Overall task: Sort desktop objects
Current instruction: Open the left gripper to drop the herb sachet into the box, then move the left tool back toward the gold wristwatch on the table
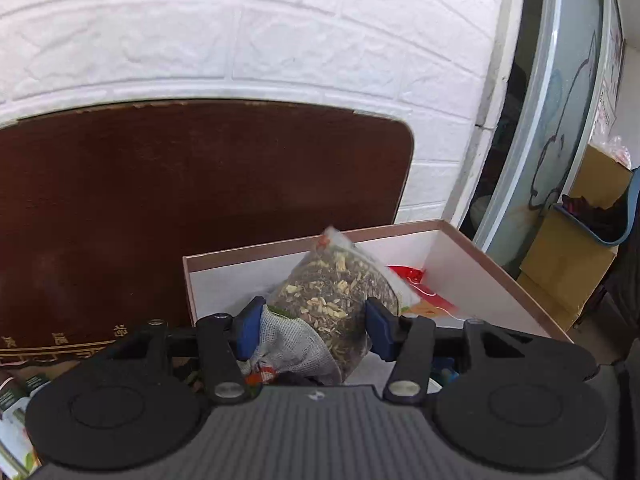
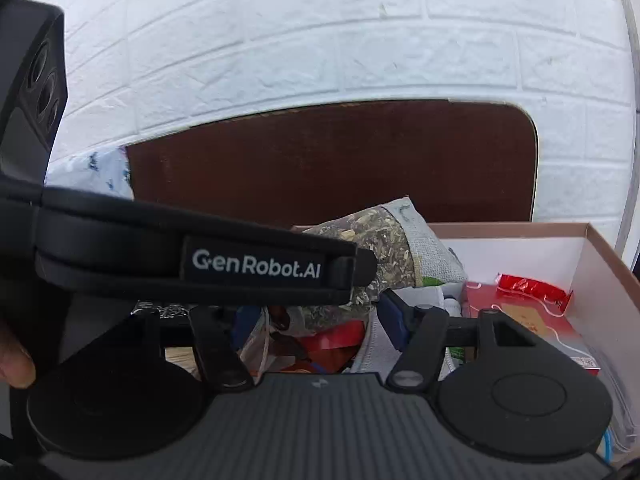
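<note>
Clear plastic pouch: a see-through bag of dried herb mix with a grey mesh end (image 1: 332,304) is being carried over the open pink-rimmed cardboard box with a white lining (image 1: 480,256).
Left gripper (image 1: 314,328): its blue-padded jaws are pinching the pouch across its middle, one pad on each side.
Right gripper (image 2: 316,320): its jaws are standing about half spread; a crinkled clear wrapper with red contents (image 2: 320,344) is lying between them, but the left gripper's black strap is hiding the near pad, so I cannot tell whether they are pressing on it.
Where the pouch is: it is hanging above the near left part of the box, not yet resting on anything.
Doing the step well: the pouch is looking soft and loosely filled, so it should be lowered well inside the walls before the jaws are spread; letting go from high up is risking a tumble over the rim. The two grippers are crowding each other, so one should be giving way.
Count: herb pouches, one; boxes, one; flat red packet (image 2: 516,316), one in the box; small shiny red foil wrapper (image 2: 532,286), one at the box's far wall; dark brown worktop (image 1: 200,200), one.
</note>
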### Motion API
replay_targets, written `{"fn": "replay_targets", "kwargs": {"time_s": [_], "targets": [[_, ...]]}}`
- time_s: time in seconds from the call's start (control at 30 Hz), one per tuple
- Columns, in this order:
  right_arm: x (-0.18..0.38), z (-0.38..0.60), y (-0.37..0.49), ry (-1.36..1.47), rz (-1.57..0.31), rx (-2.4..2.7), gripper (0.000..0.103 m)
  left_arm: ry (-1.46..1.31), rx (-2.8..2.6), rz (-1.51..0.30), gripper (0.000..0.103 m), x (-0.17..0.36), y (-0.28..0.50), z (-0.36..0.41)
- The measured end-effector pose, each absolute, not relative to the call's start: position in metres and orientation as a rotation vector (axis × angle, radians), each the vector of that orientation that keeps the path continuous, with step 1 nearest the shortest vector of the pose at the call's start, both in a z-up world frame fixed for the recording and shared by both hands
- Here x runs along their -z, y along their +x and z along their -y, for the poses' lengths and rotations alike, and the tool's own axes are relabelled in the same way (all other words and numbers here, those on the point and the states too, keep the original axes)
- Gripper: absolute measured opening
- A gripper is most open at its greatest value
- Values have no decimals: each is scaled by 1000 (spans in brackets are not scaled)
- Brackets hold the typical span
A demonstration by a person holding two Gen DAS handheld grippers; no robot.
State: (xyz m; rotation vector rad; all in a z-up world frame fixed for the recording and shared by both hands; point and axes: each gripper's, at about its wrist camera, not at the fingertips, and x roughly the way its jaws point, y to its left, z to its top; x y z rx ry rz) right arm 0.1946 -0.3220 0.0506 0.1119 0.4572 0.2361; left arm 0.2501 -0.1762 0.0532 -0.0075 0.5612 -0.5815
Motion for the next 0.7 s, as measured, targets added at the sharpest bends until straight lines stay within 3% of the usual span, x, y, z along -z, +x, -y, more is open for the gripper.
{"fn": "replay_targets", "kwargs": {"time_s": [0.1, 0.23, 0.33, 0.4, 0.5, 0.7], "targets": [[-53, 321, 199, 85, -490, -208, 62, -25, 578, -563, 58, -52, 256, 176], [-49, 322, 202, 61, -519, -143, 79, -7, 587, -539, 83, -53, 248, 172], [-48, 321, 198, 63, -511, -127, 83, 26, 552, -527, 89, -56, 241, 171], [-49, 318, 195, 36, -502, -95, 91, 44, 537, -521, 91, -59, 235, 171], [-50, 315, 189, 2, -500, -87, 94, 64, 521, -512, 96, -61, 226, 170], [-48, 308, 176, -40, -512, -87, 97, 73, 492, -520, 97, -65, 212, 167]]}}
